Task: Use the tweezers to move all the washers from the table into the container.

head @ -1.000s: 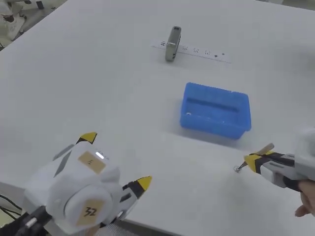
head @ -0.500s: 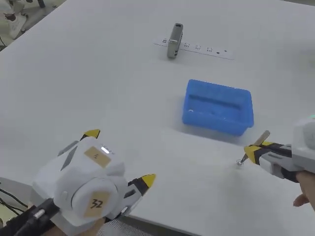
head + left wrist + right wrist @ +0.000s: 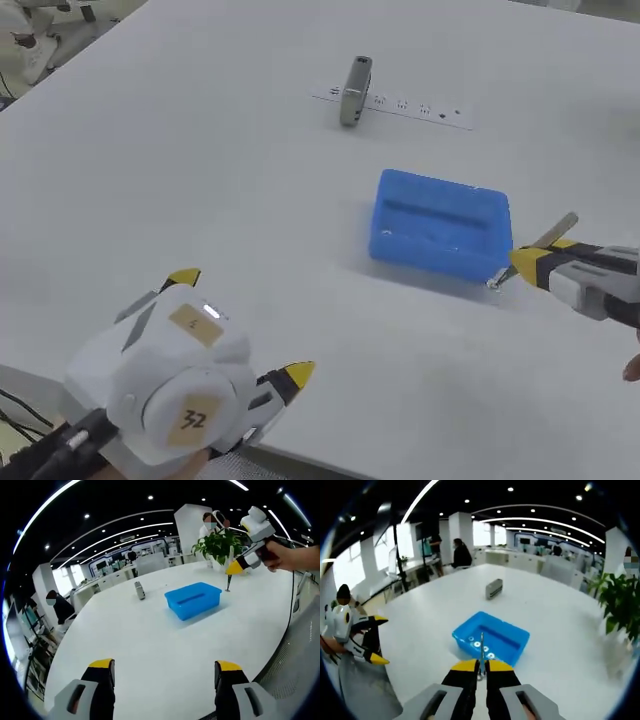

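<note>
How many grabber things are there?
2. The left gripper is at the head view's lower left, jaws open; the right gripper holds tweezers beside the blue container.

The white left hand-held gripper (image 3: 240, 325) has yellow jaw tips and a "32" sticker (image 3: 184, 424).

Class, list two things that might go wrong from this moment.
1. The tweezers in the right hand-held gripper hold the washer beside the container, not over it; it may drop onto the table.
2. The tip sits low near the wall and may nudge the container.
</note>
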Demonstrator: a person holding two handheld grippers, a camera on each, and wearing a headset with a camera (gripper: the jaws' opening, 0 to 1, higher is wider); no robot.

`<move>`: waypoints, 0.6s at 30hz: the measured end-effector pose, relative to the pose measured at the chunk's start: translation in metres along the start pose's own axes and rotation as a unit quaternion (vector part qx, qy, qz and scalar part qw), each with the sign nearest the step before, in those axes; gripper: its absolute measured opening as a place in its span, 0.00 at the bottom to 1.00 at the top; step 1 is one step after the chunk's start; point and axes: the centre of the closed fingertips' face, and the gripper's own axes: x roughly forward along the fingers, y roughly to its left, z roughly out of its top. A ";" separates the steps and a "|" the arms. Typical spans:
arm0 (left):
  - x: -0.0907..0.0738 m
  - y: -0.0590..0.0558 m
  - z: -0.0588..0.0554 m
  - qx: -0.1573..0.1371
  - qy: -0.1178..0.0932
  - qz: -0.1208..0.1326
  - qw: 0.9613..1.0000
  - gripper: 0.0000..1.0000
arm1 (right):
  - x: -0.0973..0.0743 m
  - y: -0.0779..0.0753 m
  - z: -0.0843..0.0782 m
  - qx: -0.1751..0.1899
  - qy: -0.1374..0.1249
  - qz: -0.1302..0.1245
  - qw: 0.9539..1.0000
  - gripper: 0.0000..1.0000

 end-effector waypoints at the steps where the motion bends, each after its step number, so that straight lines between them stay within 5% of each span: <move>1: 0.000 0.000 0.000 0.000 0.001 0.000 1.000 0.83 | 0.001 0.000 0.005 -0.005 -0.003 0.000 1.000 0.02; 10: 0.001 -0.001 -0.001 -0.006 0.004 -0.001 1.000 0.85 | 0.024 -0.021 0.029 -0.028 -0.017 -0.008 0.999 0.02; 18: 0.002 0.000 -0.002 -0.006 0.005 0.000 1.000 0.84 | 0.051 -0.037 0.026 -0.035 -0.004 -0.017 0.999 0.02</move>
